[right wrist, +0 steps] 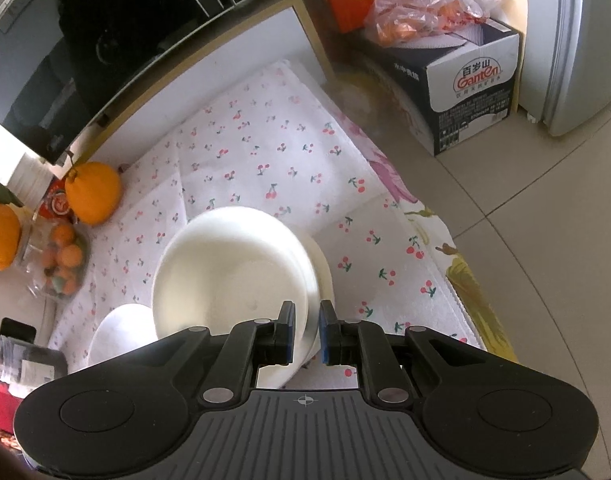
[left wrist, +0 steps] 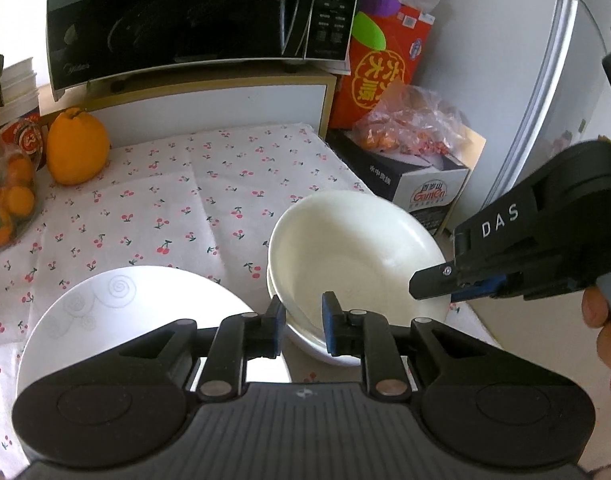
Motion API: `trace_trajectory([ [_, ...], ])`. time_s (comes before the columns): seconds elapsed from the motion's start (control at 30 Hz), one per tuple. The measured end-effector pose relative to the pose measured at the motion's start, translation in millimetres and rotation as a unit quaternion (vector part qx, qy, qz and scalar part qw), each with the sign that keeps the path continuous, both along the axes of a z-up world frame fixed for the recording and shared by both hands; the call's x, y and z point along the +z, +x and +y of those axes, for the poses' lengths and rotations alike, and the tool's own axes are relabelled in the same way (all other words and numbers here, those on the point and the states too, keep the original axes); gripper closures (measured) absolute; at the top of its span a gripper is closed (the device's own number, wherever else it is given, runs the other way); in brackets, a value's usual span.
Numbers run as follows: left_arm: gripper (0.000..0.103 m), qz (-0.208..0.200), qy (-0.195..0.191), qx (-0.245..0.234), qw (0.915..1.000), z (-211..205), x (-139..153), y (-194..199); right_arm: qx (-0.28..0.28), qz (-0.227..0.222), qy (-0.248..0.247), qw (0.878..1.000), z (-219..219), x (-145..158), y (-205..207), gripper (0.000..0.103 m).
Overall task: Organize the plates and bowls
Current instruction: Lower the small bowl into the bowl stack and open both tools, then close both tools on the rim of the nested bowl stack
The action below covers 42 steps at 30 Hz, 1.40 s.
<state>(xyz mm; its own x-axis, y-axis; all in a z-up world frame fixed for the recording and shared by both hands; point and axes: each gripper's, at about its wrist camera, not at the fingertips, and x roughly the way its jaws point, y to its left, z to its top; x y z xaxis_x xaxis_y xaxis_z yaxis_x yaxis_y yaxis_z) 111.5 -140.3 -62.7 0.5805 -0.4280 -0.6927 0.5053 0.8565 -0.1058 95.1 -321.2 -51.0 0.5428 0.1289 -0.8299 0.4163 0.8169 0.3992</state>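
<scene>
Evidently two white bowls sat nested on the cherry-print cloth (left wrist: 209, 184), the top bowl (left wrist: 345, 248) tilted inside the lower bowl (left wrist: 317, 350). The left gripper (left wrist: 303, 326) straddled the near rim of the top bowl — one blue pad inside the wall, one outside — but a gap showed on both sides, so the rim was released rather than pinched. The right gripper (right wrist: 306, 330) had its fingers clenched on the opposite rim of the same bowl, the thin white edge caught between the pads. Just left of the left gripper's fingers lay a white plate (left wrist: 117, 312) with a faint swirl pattern. Well beyond both fingertips stood an orange (left wrist: 77, 148) and the microwave (left wrist: 185, 12).
</scene>
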Motion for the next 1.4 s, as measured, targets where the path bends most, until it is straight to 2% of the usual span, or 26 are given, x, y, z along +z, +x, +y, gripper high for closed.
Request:
trace_trajectory([
  [0.33,0.076,-0.024,0.021,-0.026,0.9992,-1.5,-4.1,-3.4,0.002,0.006,-0.011,1.000,-0.9,-1.7,1.1,0.087],
  [0.4,0.070,-0.023,0.017,-0.035,0.9990,-0.6,-4.0,-3.4,0.002,0.006,-0.006,1.000,-3.1,-1.8,0.9,0.087],
  [0.43,0.063,-0.024,0.012,-0.039,0.9989,0.0,-3.8,-3.3,0.000,0.007,-0.002,1.000,-4.5,-2.0,0.5,0.086],
  [0.47,0.051,-0.027,0.010,-0.042,0.9987,0.7,-3.6,-3.7,-0.002,0.007,0.001,1.000,-5.9,-2.0,-0.1,0.083],
  [0.5,0.045,-0.030,0.009,-0.045,0.9985,1.4,-3.2,-4.4,-0.004,0.007,0.005,1.000,-7.3,-2.1,-0.8,0.081],
  [0.57,0.027,-0.038,0.004,-0.053,0.9979,2.5,-2.3,-6.0,-0.013,0.009,0.011,1.000,-10.4,-2.4,-1.9,0.069],
  [0.6,0.024,-0.041,0.002,-0.058,0.9975,3.1,-1.7,-6.8,-0.016,0.009,0.014,1.000,-12.0,-2.6,-2.3,0.065],
  [0.67,0.011,-0.048,0.000,-0.068,0.9965,3.2,-0.8,-7.7,-0.021,0.008,0.021,1.000,-15.6,-3.1,-3.9,0.050],
  [0.77,0.002,-0.060,0.001,-0.090,0.9941,3.7,-0.4,-9.9,-0.027,-0.009,0.037,0.999,-21.1,-2.9,-7.0,0.036],
  [0.97,0.000,-0.091,0.019,-0.146,0.9850,4.1,-3.1,-14.5,-0.003,-0.066,0.066,0.996,-22.7,-5.7,-11.0,0.021],
  [1.1,0.000,-0.098,0.028,-0.180,0.9784,5.3,-7.8,-13.7,0.005,-0.079,0.061,0.995,-20.1,-14.9,-12.4,0.021],
  [1.23,0.000,-0.102,0.039,-0.206,0.9725,2.8,-12.7,-9.5,0.003,-0.086,0.035,0.996,-16.4,-25.4,-11.7,0.021],
  [1.4,0.000,-0.100,0.059,-0.223,0.9679,-2.6,-19.8,-2.8,-0.012,-0.102,0.012,0.995,-12.5,-29.0,-9.8,0.021],
])
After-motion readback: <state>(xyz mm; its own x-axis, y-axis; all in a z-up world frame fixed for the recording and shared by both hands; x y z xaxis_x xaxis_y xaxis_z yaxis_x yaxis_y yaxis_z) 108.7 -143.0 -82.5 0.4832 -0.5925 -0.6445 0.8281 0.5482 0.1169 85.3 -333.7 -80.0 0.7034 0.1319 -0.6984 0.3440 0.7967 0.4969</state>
